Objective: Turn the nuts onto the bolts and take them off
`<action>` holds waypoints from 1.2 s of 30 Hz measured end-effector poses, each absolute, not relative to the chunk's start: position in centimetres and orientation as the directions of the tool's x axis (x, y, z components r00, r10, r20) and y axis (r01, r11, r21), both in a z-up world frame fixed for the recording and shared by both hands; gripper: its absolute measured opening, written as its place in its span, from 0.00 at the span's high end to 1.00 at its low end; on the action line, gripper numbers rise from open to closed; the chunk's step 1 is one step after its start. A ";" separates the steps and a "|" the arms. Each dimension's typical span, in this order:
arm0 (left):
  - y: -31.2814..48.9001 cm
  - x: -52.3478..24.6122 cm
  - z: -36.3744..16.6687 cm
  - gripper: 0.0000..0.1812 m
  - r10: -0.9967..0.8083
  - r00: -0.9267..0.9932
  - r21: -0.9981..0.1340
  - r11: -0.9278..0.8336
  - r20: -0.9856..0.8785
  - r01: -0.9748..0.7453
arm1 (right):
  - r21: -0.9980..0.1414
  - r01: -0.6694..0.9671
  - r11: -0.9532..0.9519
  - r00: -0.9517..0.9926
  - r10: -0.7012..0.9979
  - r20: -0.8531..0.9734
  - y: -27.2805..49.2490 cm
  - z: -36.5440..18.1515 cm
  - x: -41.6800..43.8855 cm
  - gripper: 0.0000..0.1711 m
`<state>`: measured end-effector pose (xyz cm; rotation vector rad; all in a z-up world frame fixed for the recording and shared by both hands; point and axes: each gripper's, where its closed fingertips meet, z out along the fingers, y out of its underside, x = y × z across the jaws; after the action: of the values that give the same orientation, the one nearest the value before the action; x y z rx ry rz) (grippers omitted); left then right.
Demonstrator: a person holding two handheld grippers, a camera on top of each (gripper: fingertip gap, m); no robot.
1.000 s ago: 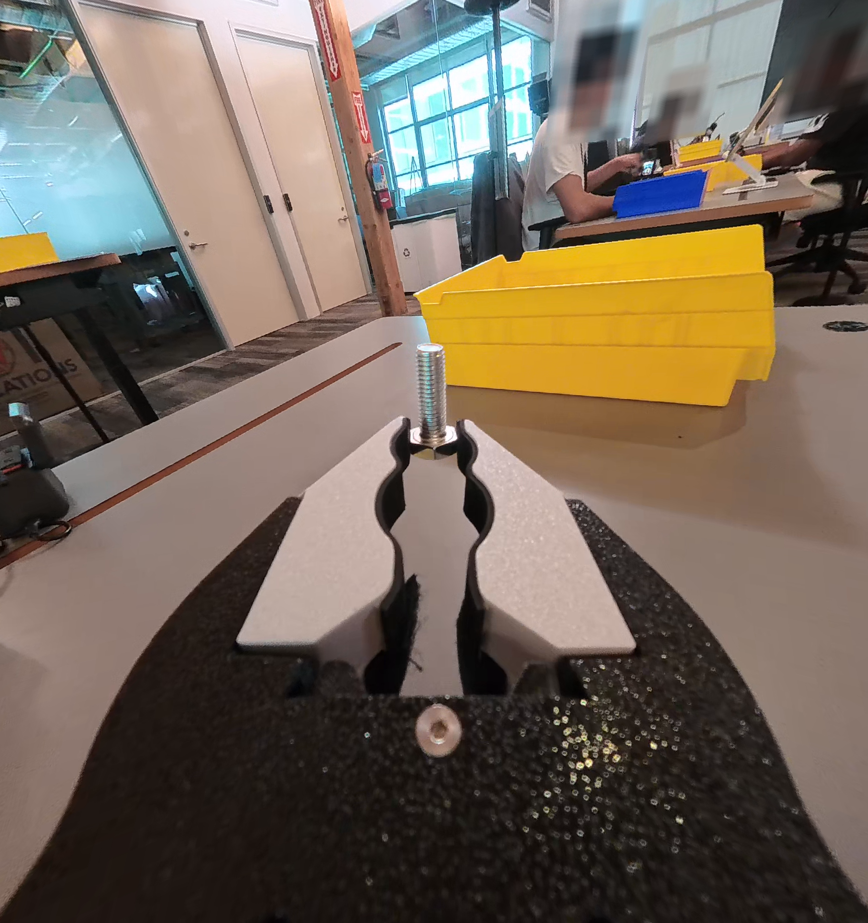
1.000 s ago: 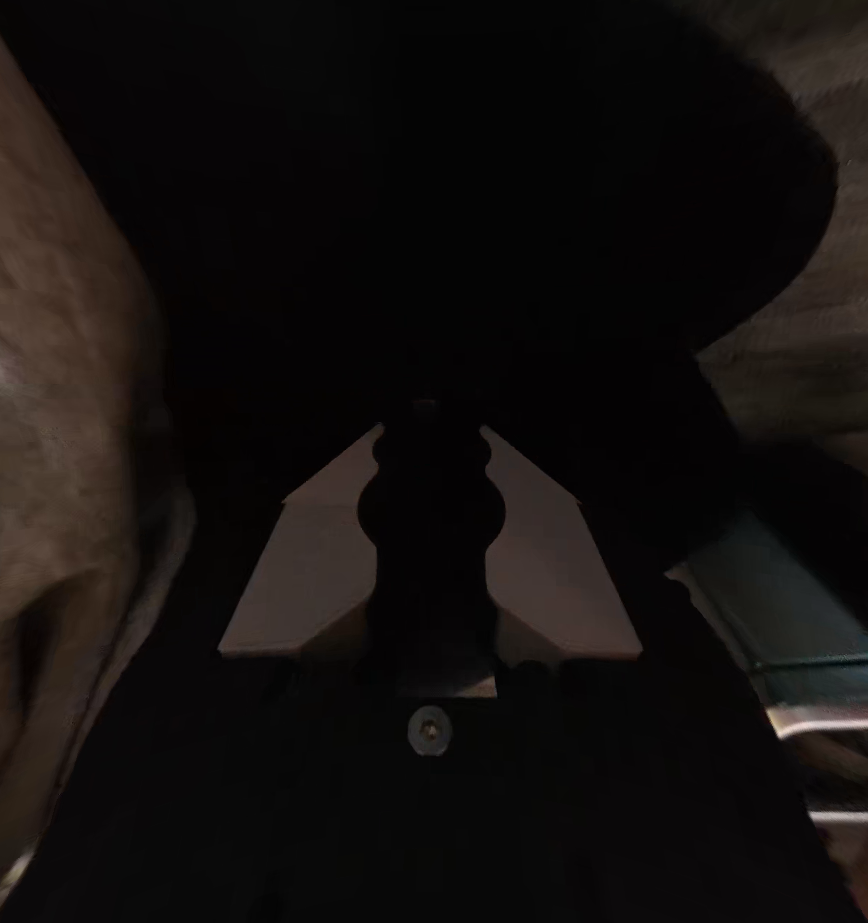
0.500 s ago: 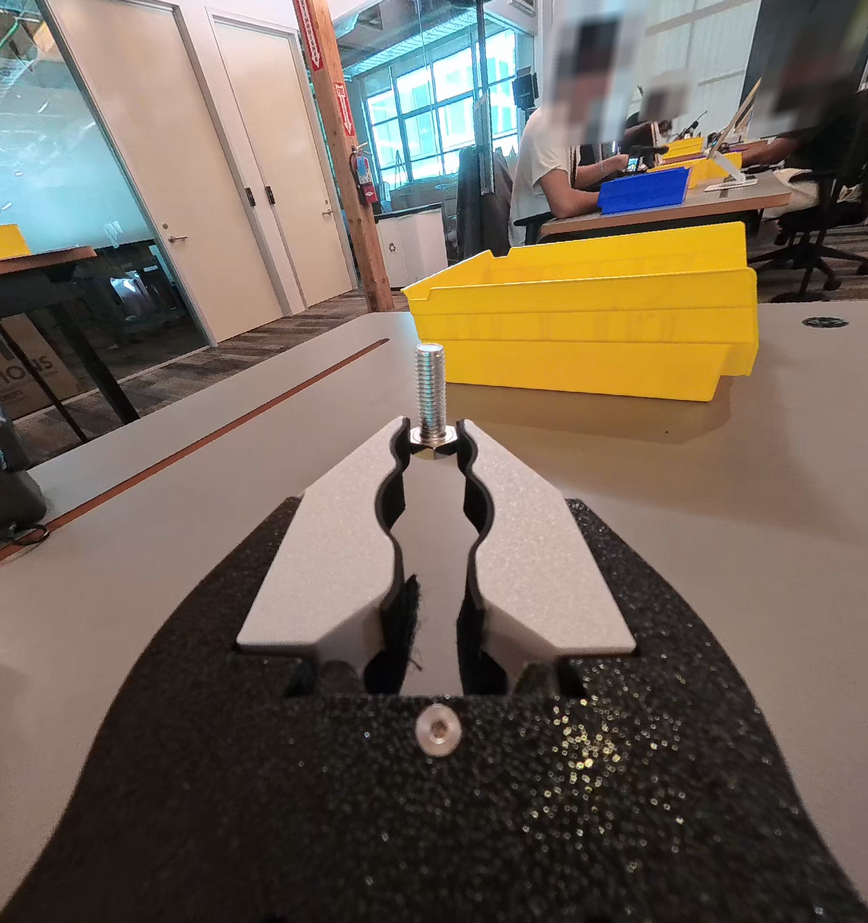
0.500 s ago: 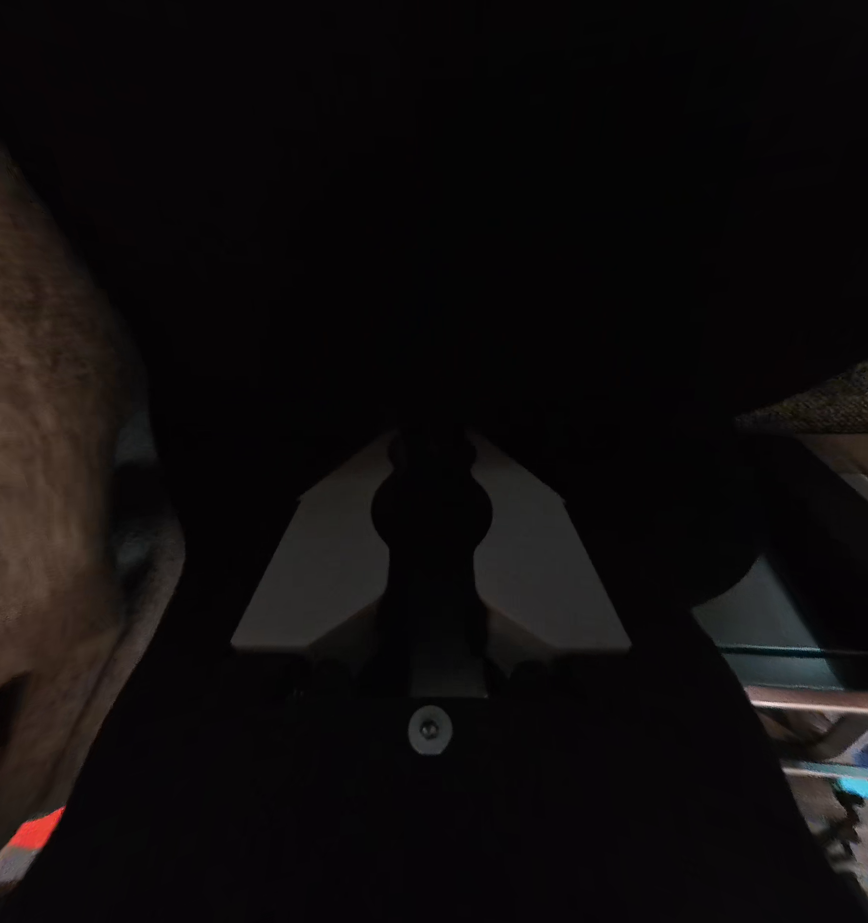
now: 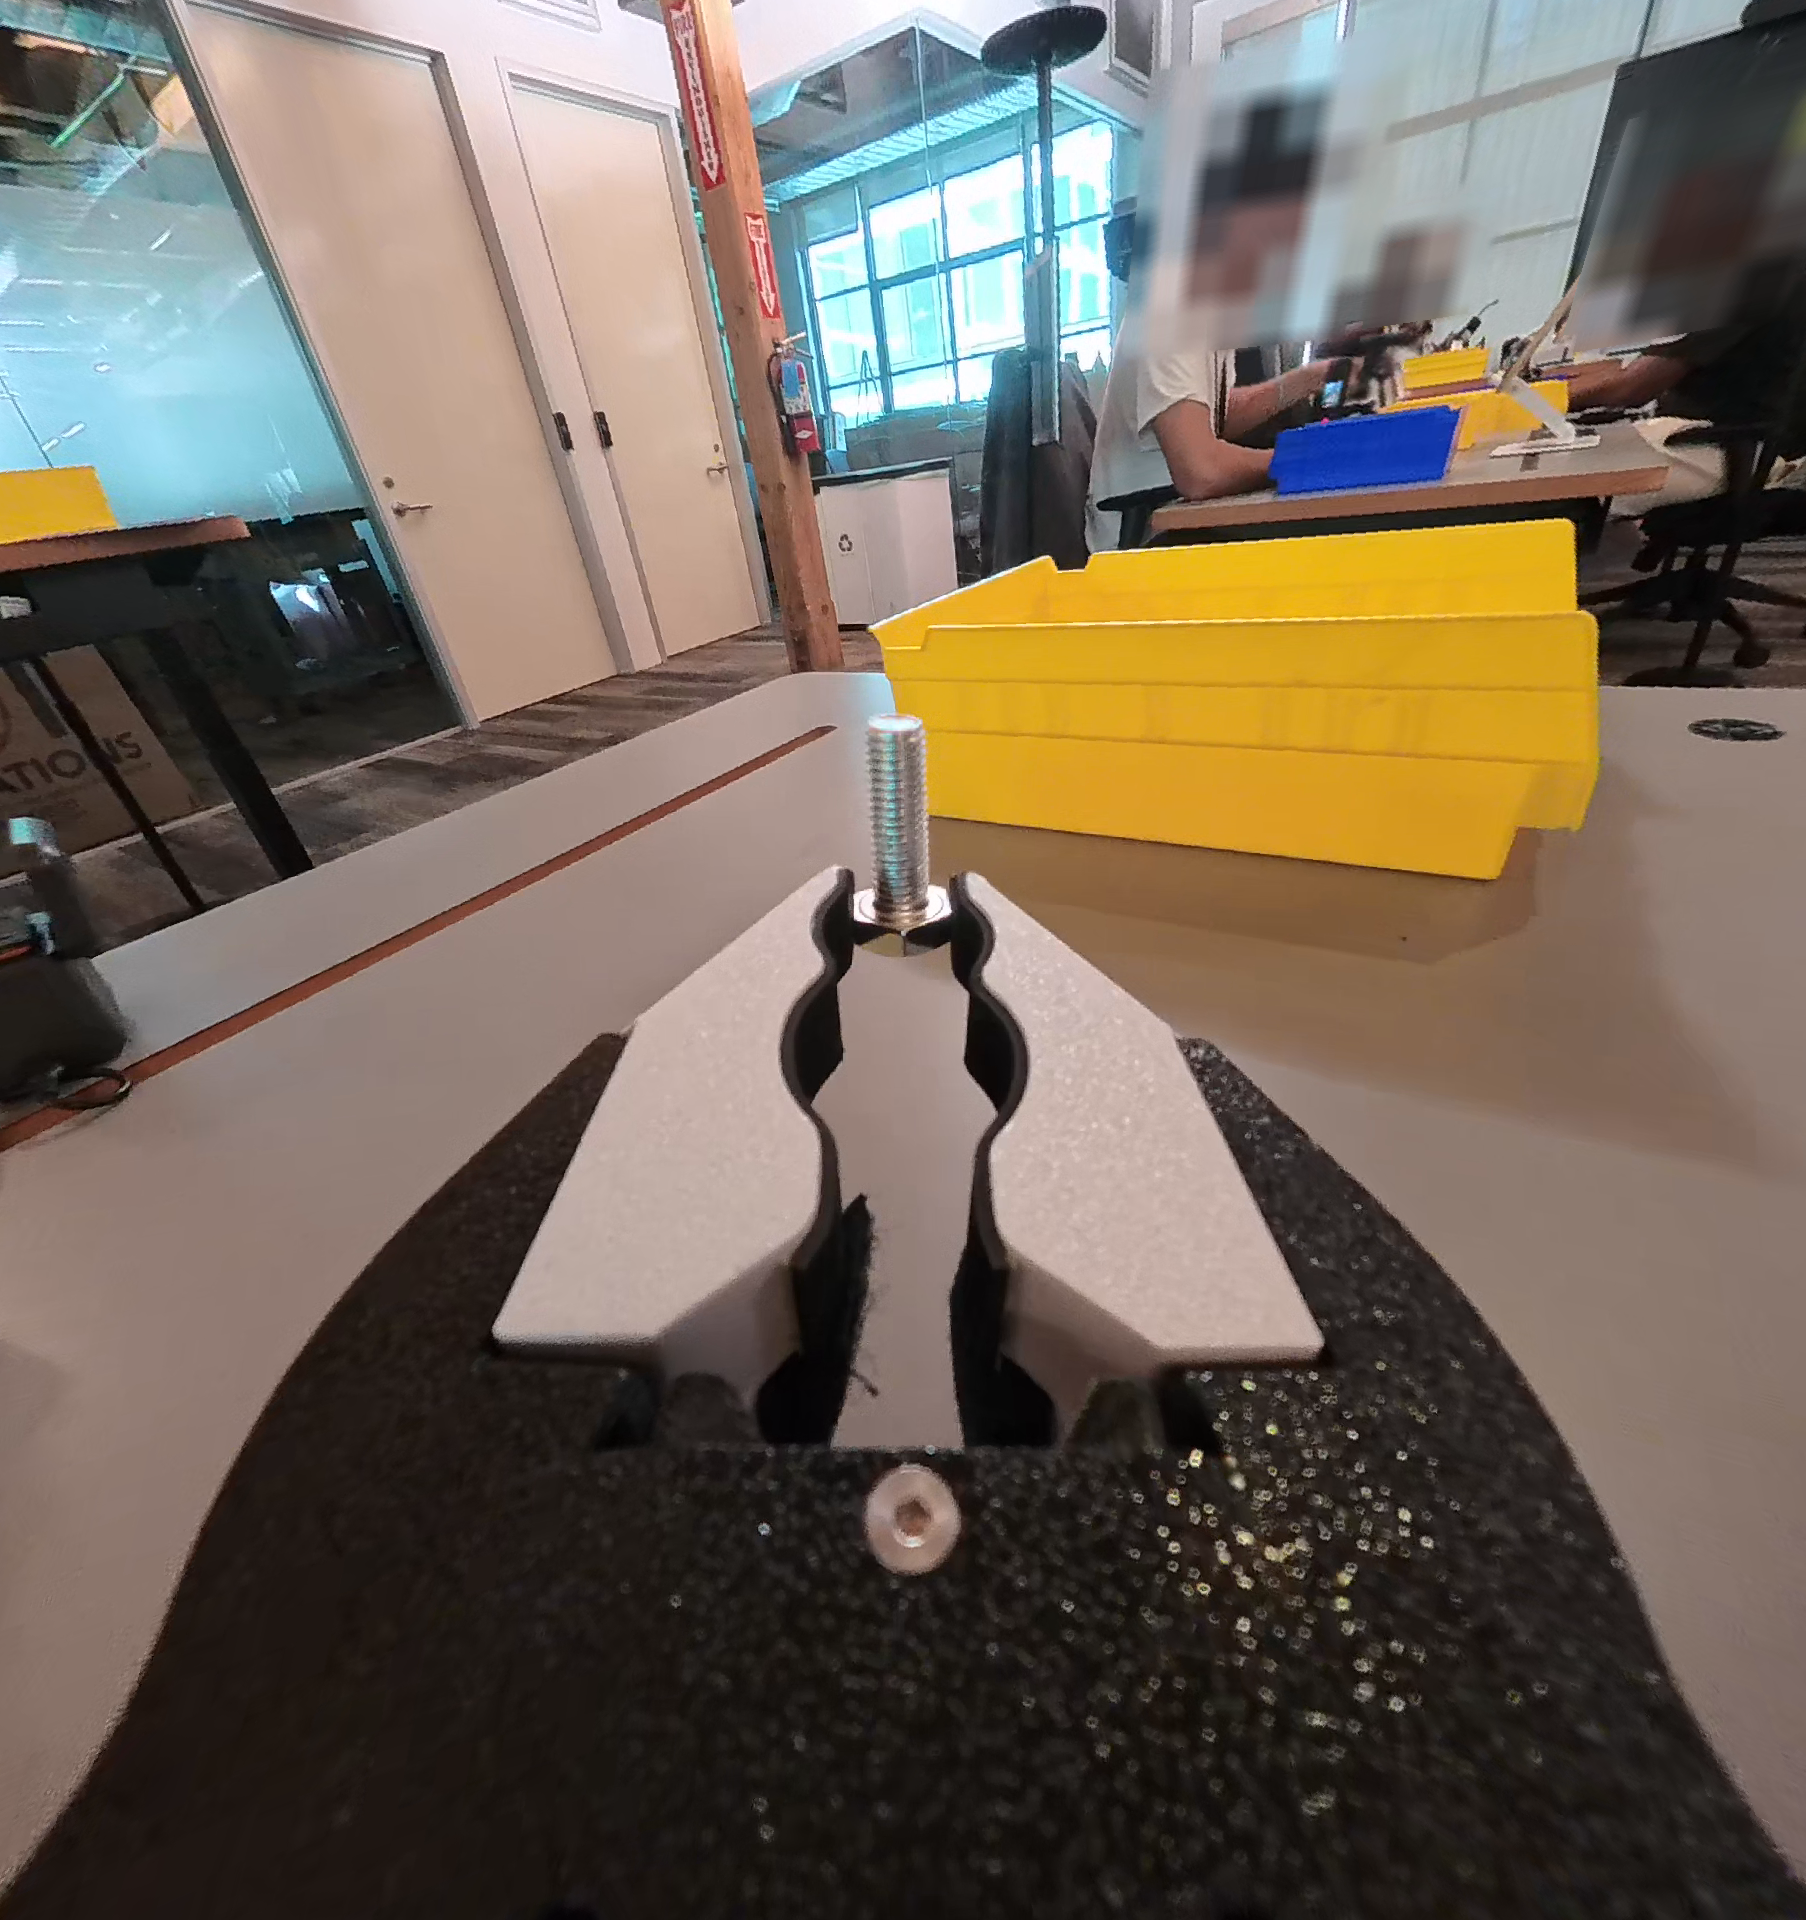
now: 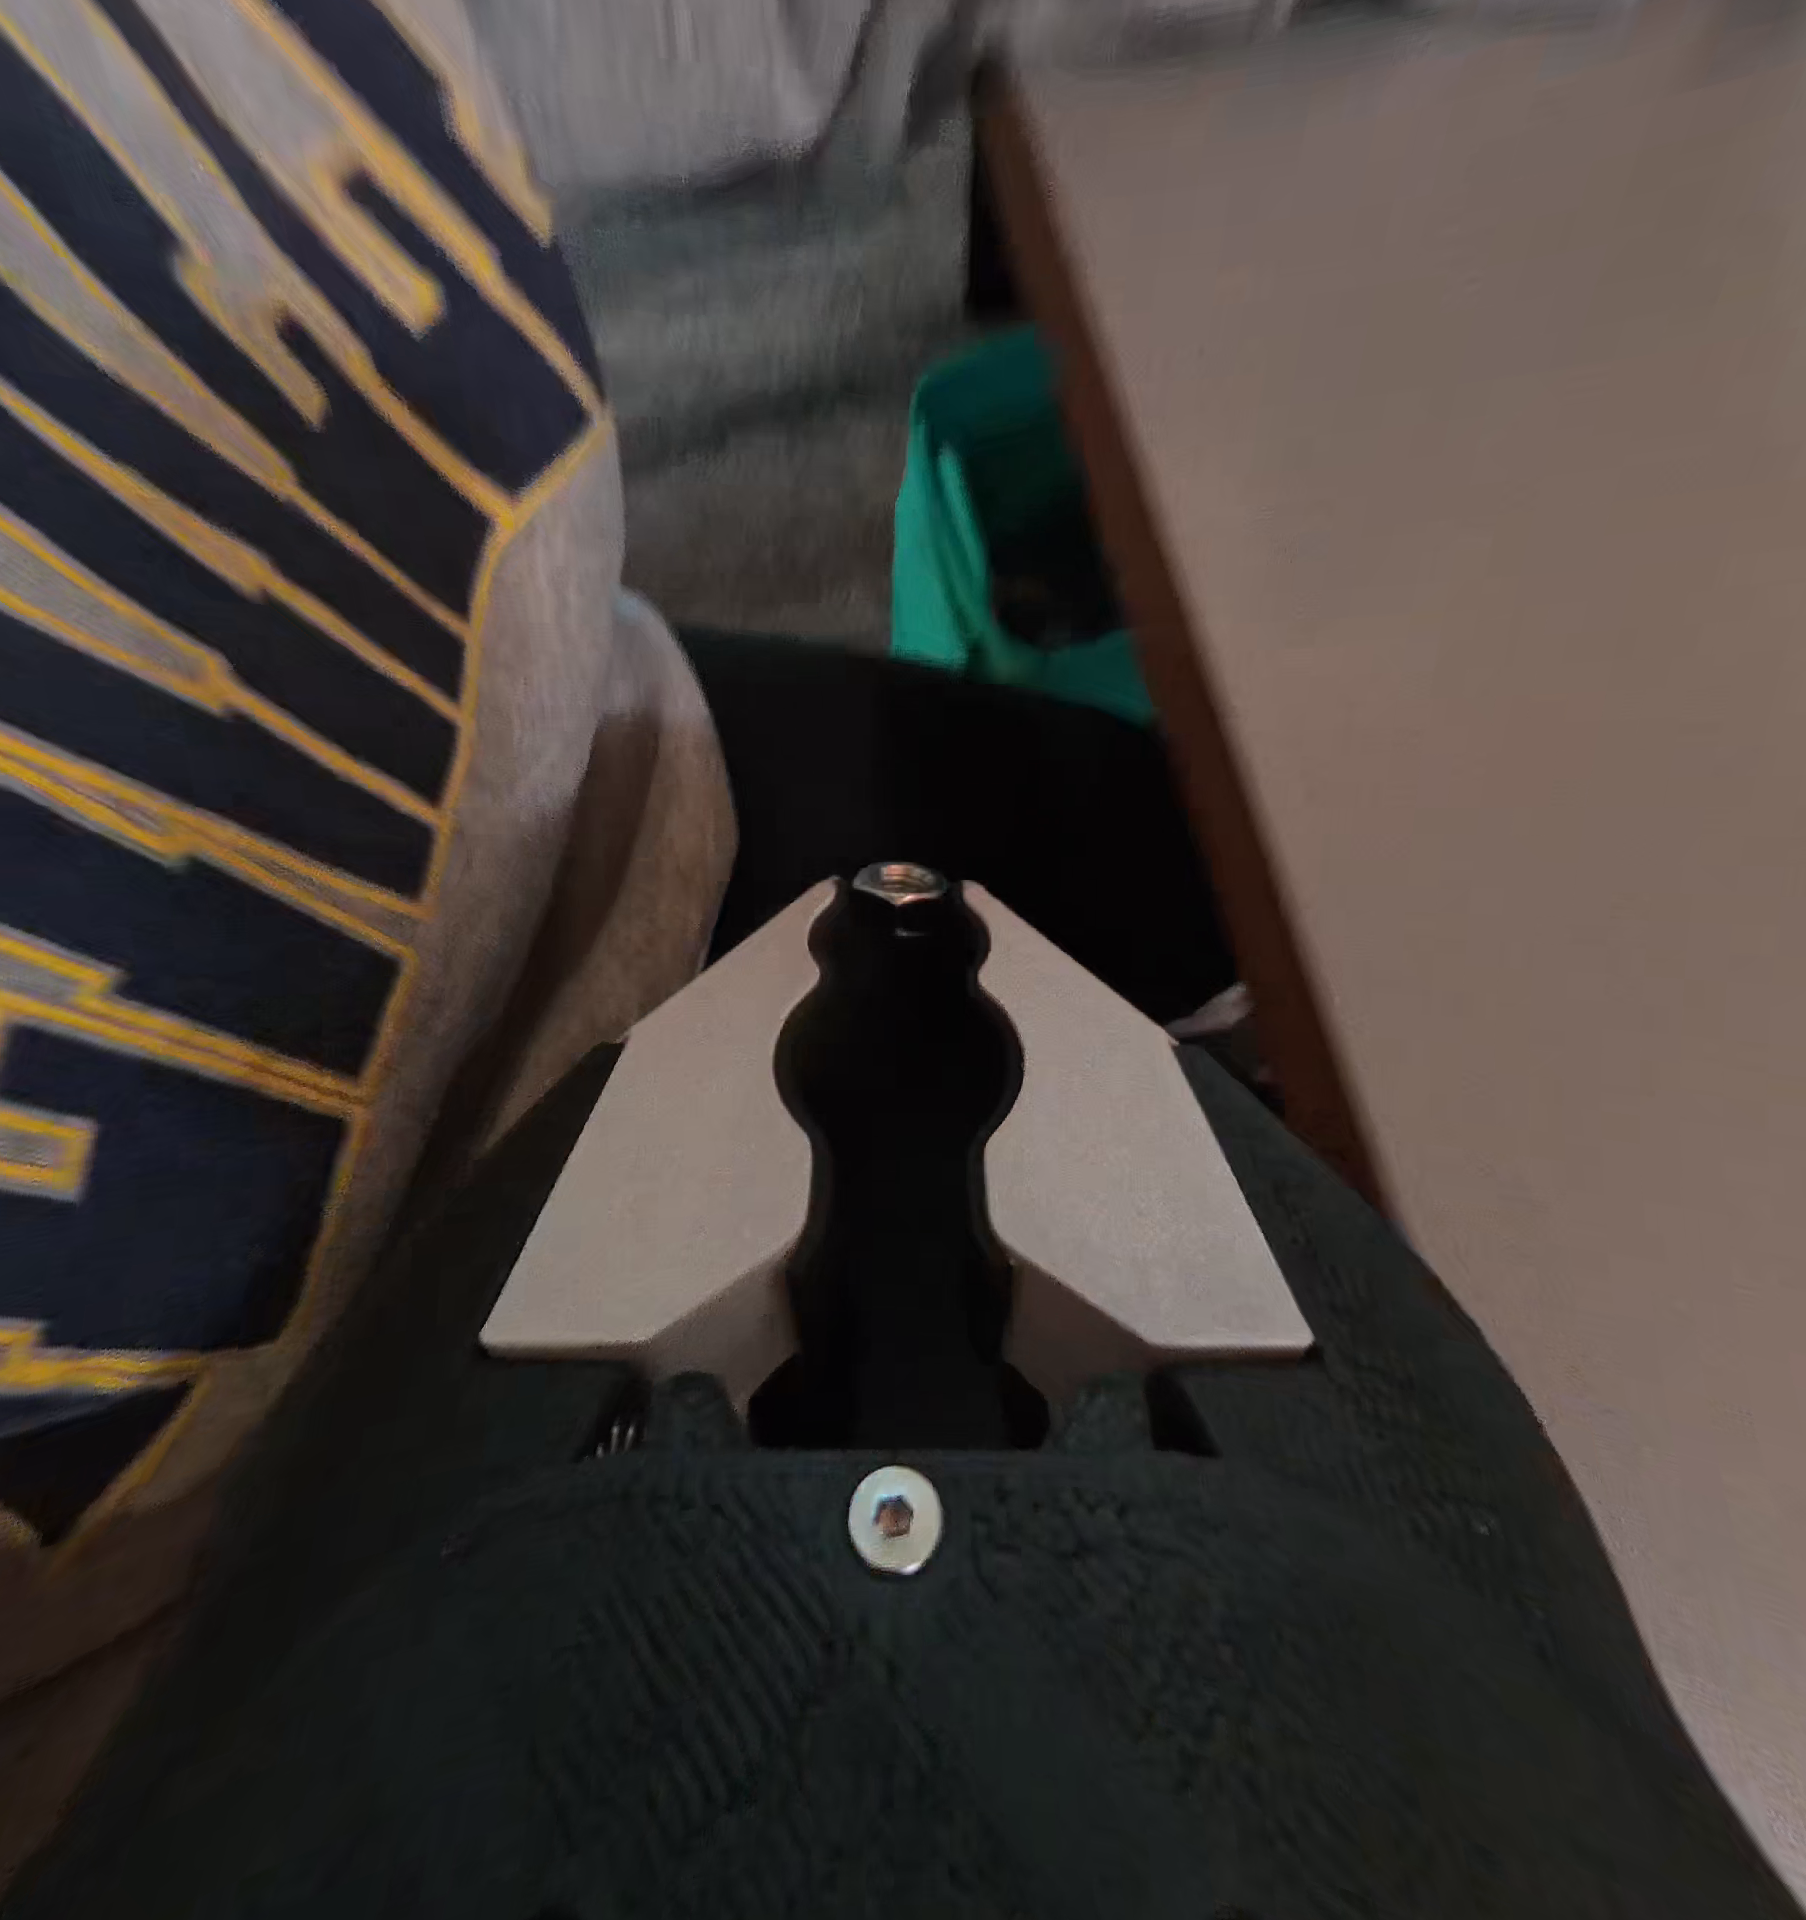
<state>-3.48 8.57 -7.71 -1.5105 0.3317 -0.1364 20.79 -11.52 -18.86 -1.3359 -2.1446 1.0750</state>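
Note:
My left gripper [image 5: 901, 923] is shut on the hex head of a silver bolt [image 5: 897, 805]. The bolt stands upright with its bare threaded shank pointing up, just above the grey table [image 5: 1398, 1091]. My right gripper [image 6: 897, 896] is shut on a small silver nut [image 6: 895, 885], held between its fingertips with the hole facing up. The right gripper is off the table's edge, close to a person's clothing. Neither gripper shows in the other's view.
A long yellow bin [image 5: 1242, 707] lies on the table behind the bolt. A dark device with a cable [image 5: 16, 1023] sits at the left edge. In the right wrist view the table edge [image 6: 1138, 582] runs on the right, a printed garment [image 6: 203, 623] on the left, a green container [image 6: 992, 540] below. My hands' fingertips stand some 35 centimeters from each other.
The right gripper has come out of a dark spot under the table into the light beside the table edge, and the nut now shows. The left gripper still holds the bolt, with small view shifts.

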 end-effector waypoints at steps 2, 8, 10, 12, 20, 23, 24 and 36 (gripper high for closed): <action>8.4 -3.7 -7.6 0.91 -0.281 0.952 -0.992 0.067 -0.126 -0.111 | -0.848 0.470 0.243 -0.437 0.899 0.015 -10.1 -15.5 19.3 0.90; 7.9 -4.3 -7.4 0.91 -0.241 0.963 -0.991 0.080 -0.121 -0.104 | -0.951 0.173 0.258 -0.267 0.941 0.207 -5.6 -7.7 14.3 0.91; 7.8 -4.5 -7.3 0.91 -0.233 0.966 -0.992 0.080 -0.114 -0.098 | -0.952 0.129 0.278 -0.229 0.942 0.244 -4.5 -6.8 12.8 0.91; 7.8 -4.6 -7.3 0.91 -0.227 0.968 -0.993 0.081 -0.107 -0.090 | -0.953 0.091 0.287 -0.196 0.944 0.266 -3.4 -6.3 11.1 0.91; 7.8 -4.4 -7.6 0.91 -0.217 0.967 -0.991 0.062 -0.131 -0.120 | -0.957 -0.069 0.281 -0.079 0.955 0.286 0.9 -3.6 5.2 0.91; 7.9 -4.8 -7.1 0.91 -0.193 0.973 -0.990 0.080 -0.127 -0.113 | -0.954 -0.109 0.279 -0.050 0.957 0.286 2.1 -2.7 3.9 0.90; 8.2 -5.4 -6.9 0.91 -0.172 0.977 -0.990 0.083 -0.126 -0.113 | -0.952 -0.128 0.277 -0.036 0.958 0.283 2.6 -2.1 3.5 0.91; 12.5 -12.1 -7.0 0.91 -0.119 0.992 -0.997 0.074 -0.048 -0.040 | -0.933 -0.237 0.270 -0.056 0.955 0.291 7.9 2.5 -6.6 0.91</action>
<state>-12.06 12.48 -6.98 -1.4973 0.1283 -0.0598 -6.60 7.86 2.48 -0.7895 -1.2256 1.1584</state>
